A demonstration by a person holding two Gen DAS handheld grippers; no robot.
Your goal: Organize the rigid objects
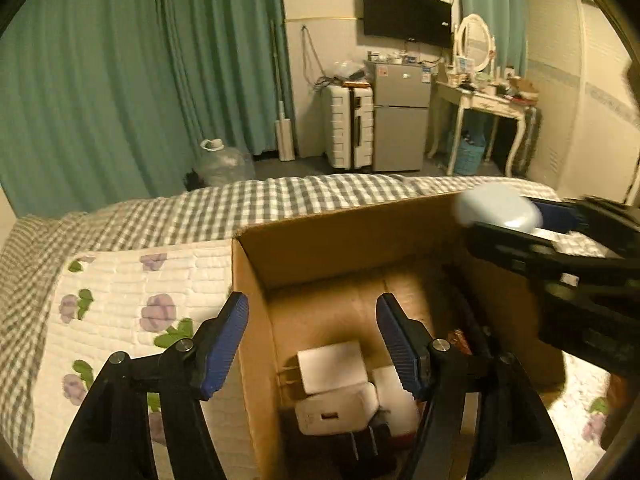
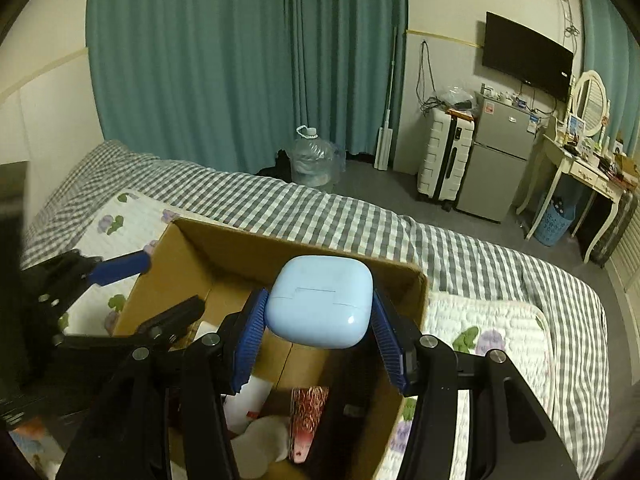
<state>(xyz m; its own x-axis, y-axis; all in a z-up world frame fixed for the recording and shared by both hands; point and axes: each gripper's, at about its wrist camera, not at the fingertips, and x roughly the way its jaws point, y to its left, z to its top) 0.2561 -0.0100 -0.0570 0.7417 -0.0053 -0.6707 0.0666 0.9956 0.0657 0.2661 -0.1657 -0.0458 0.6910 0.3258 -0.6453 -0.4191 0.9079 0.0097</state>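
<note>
An open cardboard box (image 1: 256,320) (image 2: 224,248) sits on a bed. My right gripper (image 2: 318,316) is shut on a pale blue earbud case (image 2: 320,304) and holds it above the box opening; the case also shows in the left wrist view (image 1: 498,204). My left gripper (image 1: 312,316) is open and empty, straddling the box's left wall, one finger outside and one inside. White charger plugs (image 1: 332,368) lie on the box floor below it. In the right wrist view, the box holds white items (image 2: 260,436) and a red patterned packet (image 2: 306,412).
The bed carries a grey checked sheet (image 2: 360,216) and a white floral quilted pad (image 1: 132,304). Beyond the bed are a water jug (image 2: 314,156), white suitcase (image 2: 444,156), small fridge (image 2: 500,160), dressing table (image 2: 580,172) and teal curtains (image 2: 240,60).
</note>
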